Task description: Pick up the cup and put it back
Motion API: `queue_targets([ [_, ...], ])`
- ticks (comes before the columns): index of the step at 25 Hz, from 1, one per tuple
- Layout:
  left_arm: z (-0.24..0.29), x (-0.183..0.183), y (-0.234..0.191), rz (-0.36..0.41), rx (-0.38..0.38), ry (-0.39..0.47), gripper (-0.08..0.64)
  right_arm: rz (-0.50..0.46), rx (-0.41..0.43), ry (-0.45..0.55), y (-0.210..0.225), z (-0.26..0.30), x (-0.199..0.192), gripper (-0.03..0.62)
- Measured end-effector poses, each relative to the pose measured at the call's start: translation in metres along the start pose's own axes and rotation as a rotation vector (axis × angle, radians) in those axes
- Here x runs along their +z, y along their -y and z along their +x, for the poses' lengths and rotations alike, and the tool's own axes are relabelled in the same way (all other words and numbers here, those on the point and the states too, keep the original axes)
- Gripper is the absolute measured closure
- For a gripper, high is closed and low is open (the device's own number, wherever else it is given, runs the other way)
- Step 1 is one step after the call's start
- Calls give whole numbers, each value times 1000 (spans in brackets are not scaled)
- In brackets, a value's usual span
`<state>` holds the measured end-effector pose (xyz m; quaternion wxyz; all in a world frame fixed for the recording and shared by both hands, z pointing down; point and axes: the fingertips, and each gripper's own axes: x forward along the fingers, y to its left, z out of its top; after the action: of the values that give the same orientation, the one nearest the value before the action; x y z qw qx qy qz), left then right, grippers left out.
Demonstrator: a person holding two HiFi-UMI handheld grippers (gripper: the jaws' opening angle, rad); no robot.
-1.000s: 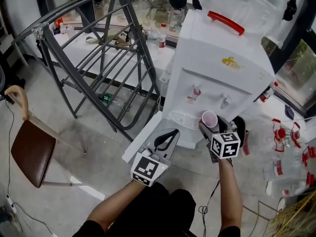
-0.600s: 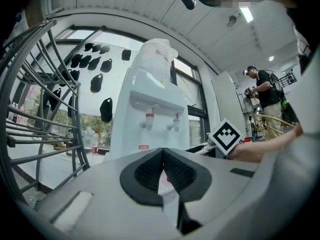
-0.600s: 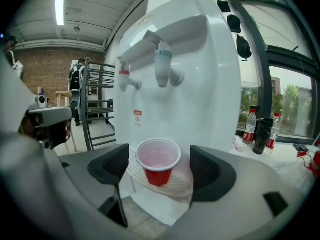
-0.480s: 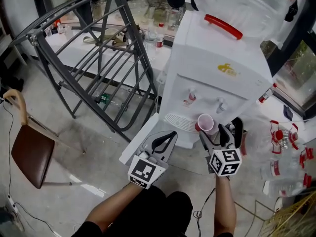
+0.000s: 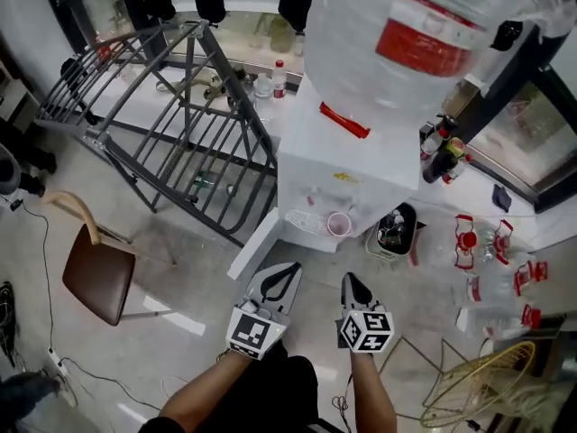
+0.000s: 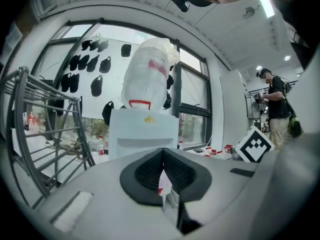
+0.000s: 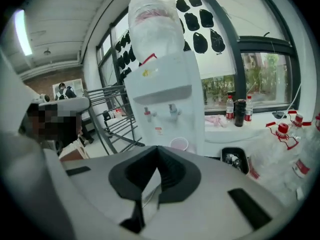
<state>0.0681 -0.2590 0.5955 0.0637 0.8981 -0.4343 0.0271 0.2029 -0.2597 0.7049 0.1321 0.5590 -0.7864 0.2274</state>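
Right hand-held gripper (image 5: 352, 285) closed, off cup (image 5: 339, 225)

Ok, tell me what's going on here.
A person stands facing a white water dispenser, with a two-jaw tool in each hand. The pink cup stands upright on the dispenser's drip tray under the taps, and neither tool touches it. The left tool is shut and empty. The right tool has its jaws closing, tips together, with nothing between them. Both tools are held low, short of the dispenser, so the cup seems set back in place.
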Motion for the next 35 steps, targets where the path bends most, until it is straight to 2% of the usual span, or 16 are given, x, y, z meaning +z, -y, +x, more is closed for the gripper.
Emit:
queue_targets([
  [5,-68,108,45,-15,63,-23,554,19,43,-15,-59,-114,68,597],
  [10,-148,209,102,-40,97,-32,554,15,54,24,-117,-240,147,597],
  [14,-204,270,147,-33,92,-20,554,0,63,84,-158,-332,196,597],
  [17,-237,305,166,-22,95,11,554,-9,55,140,-183,-385,221,597],
  [21,-271,336,177,-30,87,58,554,-22,22,222,-215,-435,244,597],
  [24,-288,346,182,-9,66,65,554,-20,14,256,-236,-456,251,597],
  [30,-302,349,178,2,55,61,554,-59,-3,265,-255,-465,253,597],
  [35,-303,354,172,19,45,67,554,-45,-31,282,-253,-465,258,597],
])
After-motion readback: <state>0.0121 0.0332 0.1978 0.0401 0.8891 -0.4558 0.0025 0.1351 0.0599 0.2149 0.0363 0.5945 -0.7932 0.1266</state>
